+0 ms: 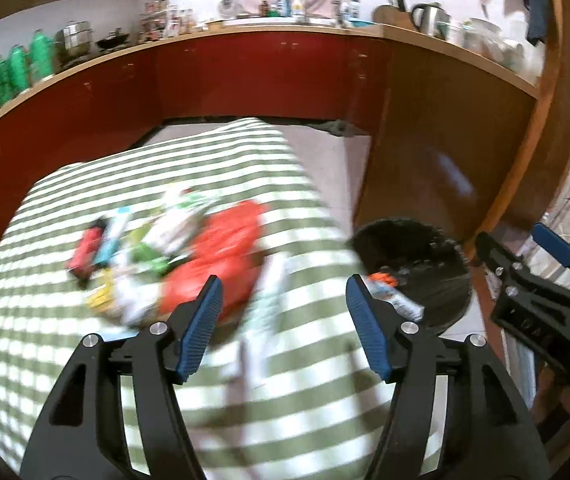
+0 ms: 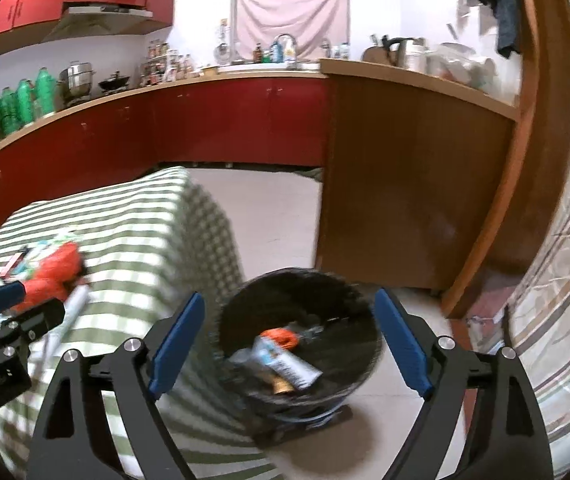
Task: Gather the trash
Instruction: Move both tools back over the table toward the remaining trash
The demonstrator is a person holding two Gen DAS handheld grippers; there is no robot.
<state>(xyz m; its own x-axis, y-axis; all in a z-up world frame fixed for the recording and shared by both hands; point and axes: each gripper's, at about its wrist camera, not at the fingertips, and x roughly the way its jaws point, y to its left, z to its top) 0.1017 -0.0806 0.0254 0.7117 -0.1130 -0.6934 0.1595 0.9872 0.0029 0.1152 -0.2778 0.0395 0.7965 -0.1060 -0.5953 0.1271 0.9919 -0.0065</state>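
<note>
Grippers both gaped empty: left gripper [image 1: 285, 328] over the green-striped tablecloth [image 1: 65, 288], right gripper [image 2: 289, 344] above the round black bin [image 2: 349, 308]

one bin [image 2: 301, 292], four green bottles [image 2: 25, 98]

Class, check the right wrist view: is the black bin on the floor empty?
No, the black bin already holds wrappers, including an orange-topped packet.

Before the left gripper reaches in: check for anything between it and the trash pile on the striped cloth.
Nothing visible blocks it. The left gripper is open above the striped cloth, with the trash pile directly ahead, only bare cloth between them.
</note>
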